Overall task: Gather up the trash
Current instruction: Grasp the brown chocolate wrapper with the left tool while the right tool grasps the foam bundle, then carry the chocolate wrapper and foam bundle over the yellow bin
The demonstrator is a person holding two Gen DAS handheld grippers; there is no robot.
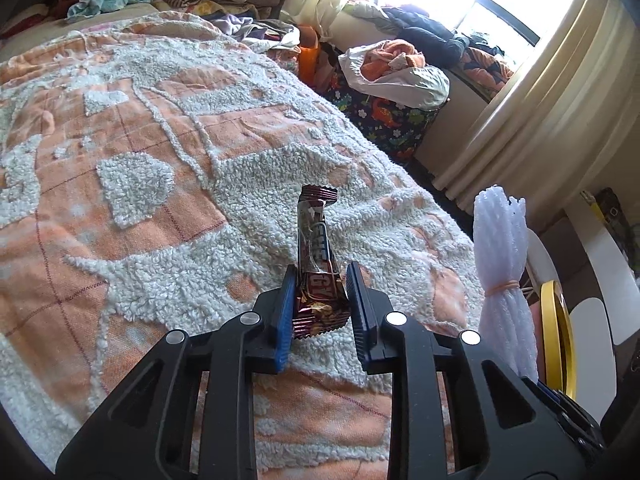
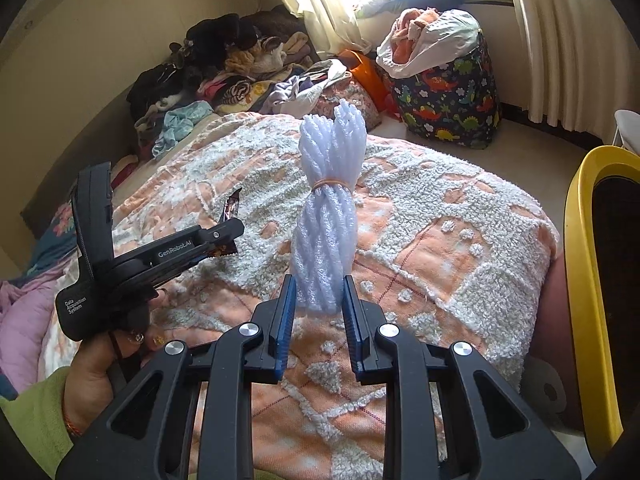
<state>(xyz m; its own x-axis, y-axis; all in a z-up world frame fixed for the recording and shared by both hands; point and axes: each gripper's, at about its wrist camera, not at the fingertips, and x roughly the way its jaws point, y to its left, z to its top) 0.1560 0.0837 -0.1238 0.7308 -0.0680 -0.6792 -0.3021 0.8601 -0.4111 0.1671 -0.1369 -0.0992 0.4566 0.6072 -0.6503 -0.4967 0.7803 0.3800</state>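
Observation:
My left gripper [image 1: 321, 276] is shut on a brown, shiny snack wrapper [image 1: 316, 252] that stands up between its blue pads, just above the orange and white bedspread [image 1: 140, 160]. A white foam net bundle [image 2: 328, 216], tied with an orange rubber band, sits upright in my right gripper [image 2: 319, 288], which is shut on its lower end. The right wrist view also shows the left gripper [image 2: 224, 236] at the left, held by a hand in a green sleeve, with the wrapper [image 2: 232, 208] poking out. The bundle [image 1: 502, 272] appears at the right edge of the left wrist view.
A yellow-rimmed bin [image 2: 588, 280] stands at the bed's right side. A dinosaur-print bag [image 2: 448, 92] stuffed with clothes sits on the floor near the curtains [image 2: 552, 40]. Piles of clothes [image 2: 224, 68] lie at the bed's far end.

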